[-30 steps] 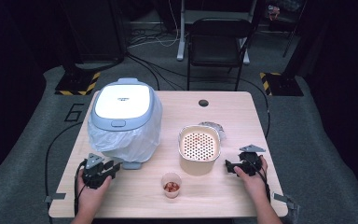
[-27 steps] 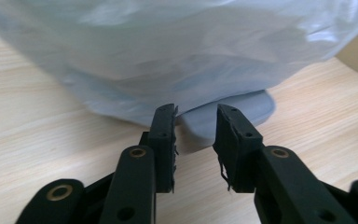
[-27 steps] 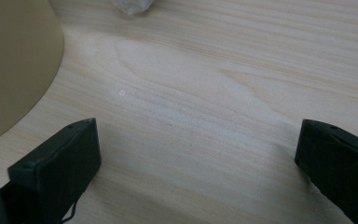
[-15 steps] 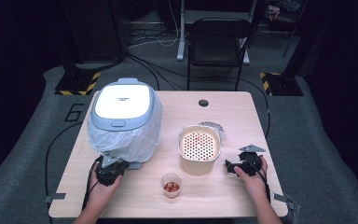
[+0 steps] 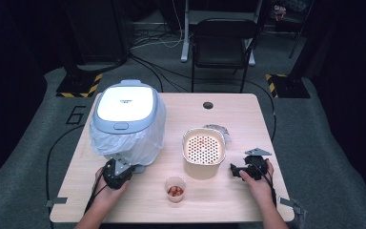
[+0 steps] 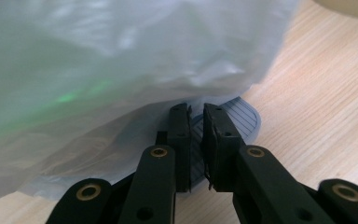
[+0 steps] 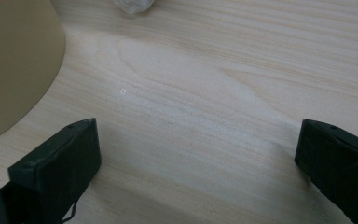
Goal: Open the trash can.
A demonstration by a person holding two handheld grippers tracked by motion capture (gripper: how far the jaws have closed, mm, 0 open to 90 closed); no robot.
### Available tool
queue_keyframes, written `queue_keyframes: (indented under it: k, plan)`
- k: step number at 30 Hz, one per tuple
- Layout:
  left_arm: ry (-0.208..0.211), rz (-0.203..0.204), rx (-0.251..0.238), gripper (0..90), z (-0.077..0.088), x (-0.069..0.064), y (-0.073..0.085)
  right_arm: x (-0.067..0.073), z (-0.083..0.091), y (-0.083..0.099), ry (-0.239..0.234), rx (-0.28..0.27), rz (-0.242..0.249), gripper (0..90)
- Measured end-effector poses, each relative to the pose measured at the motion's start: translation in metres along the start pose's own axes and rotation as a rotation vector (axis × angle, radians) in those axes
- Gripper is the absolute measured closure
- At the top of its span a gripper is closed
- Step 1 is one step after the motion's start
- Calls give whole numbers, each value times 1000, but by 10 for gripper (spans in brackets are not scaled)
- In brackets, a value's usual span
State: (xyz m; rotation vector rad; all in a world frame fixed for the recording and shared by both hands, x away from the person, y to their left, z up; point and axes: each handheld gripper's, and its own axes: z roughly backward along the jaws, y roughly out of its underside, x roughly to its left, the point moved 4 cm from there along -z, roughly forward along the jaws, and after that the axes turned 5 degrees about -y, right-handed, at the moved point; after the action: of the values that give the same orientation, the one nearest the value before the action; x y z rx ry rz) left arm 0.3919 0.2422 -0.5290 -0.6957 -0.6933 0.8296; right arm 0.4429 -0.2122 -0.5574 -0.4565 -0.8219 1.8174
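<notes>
My left gripper (image 6: 196, 116), jaws just eased to a narrow gap, noses under the bag (image 6: 121, 70) hem straight ahead (right gripper (image 7: 196, 154) gapes wide, idle, well apart).

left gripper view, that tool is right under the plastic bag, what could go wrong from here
1. The left tool is nearly closed at the hem of the plastic bag, over a grey ribbed part. It could pinch only thin film, which may tear or slip.
2. Tugging the bag could shift the white appliance it covers.
3. The small cup stands close by and could be knocked.
</notes>
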Motion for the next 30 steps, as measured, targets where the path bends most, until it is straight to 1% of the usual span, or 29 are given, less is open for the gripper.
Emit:
queue_keyframes:
  k: [1, 2, 3, 4, 5, 6, 7, 8, 9, 10, 11, 12, 13, 14, 15, 18, 19, 20, 21, 22, 23, 24, 26, 27, 29, 30]
  plan:
    - [-10, 1, 2, 822, 0, -2, 0, 0, 0, 0, 1, 2, 6, 0]
    - [-10, 1, 2, 827, 0, -2, 0, 0, 0, 0, 1, 2, 6, 0]
    - [-21, -54, -10, 845, 0, -3, 0, -1, 0, 0, 1, 2, 8, 0]
    - [-21, -54, -10, 861, 0, -3, 0, -1, 0, 0, 1, 2, 8, 0]
    - [-29, -92, -5, 861, 0, -5, 0, -1, 0, 0, 1, 2, 9, 0]
    - [-28, -134, 2, 893, 0, -7, 0, 0, 0, 0, 0, 2, 9, 0]
    - [-63, -192, 6, 900, 0, -11, -1, -1, 0, 1, 1, 3, 11, 0]
    - [-63, -192, 6, 900, 0, -11, -1, -1, 0, 1, 1, 3, 11, 0]
    - [-75, -212, 20, 900, 0, -12, -2, 0, 0, 1, -1, 2, 10, 0]
    - [-75, -212, 20, 900, 0, -12, -2, 0, 0, 1, -1, 2, 10, 0]
    - [-77, -235, 42, 900, -1, -13, -3, 0, 1, 1, -2, 2, 10, 0]
    - [-79, -228, 46, 900, -1, -13, -4, 0, 1, 1, -1, 3, 6, 0]
    - [-65, -219, 56, 900, -1, -13, -4, 0, 1, 1, -1, 3, 6, 0]
    - [-65, -219, 56, 900, -1, -13, -4, 0, 1, 1, -1, 3, 6, 0]
    - [-59, -208, 50, 900, -2, -12, -4, 0, 1, 1, -1, 4, 6, 0]
    - [-51, -210, 47, 900, -2, -12, -3, 0, 1, 1, -1, 3, 6, 0]
    - [-54, -222, 45, 900, -2, -12, -3, 0, 1, 1, -1, 3, 6, 0]
    - [-55, -221, 45, 900, -2, -12, -2, 0, 1, 1, -1, 3, 6, 0]
    - [-45, -212, 49, 900, -3, -11, -2, 0, 1, 1, -2, 3, 6, 0]
    - [-45, -212, 49, 900, -3, -11, -2, 0, 1, 1, -2, 3, 6, 0]
    - [-55, -213, 38, 900, -4, -12, -1, 0, 1, 1, -1, 3, 6, 0]
    - [-55, -213, 38, 900, -4, -12, -1, 0, 1, 1, -1, 3, 6, 0]
    - [-48, -214, 45, 900, -5, -12, 0, 0, 1, 1, -1, 3, 6, 0]
    - [-43, -218, 58, 900, -7, -13, 2, 0, 1, 1, -1, 3, 6, 0]
    - [-45, -223, 62, 900, -9, -14, 3, 0, 1, 1, -1, 3, 6, 0]
    - [-51, -220, 58, 900, -10, -15, 4, 0, 1, 1, -2, 3, 6, 0]
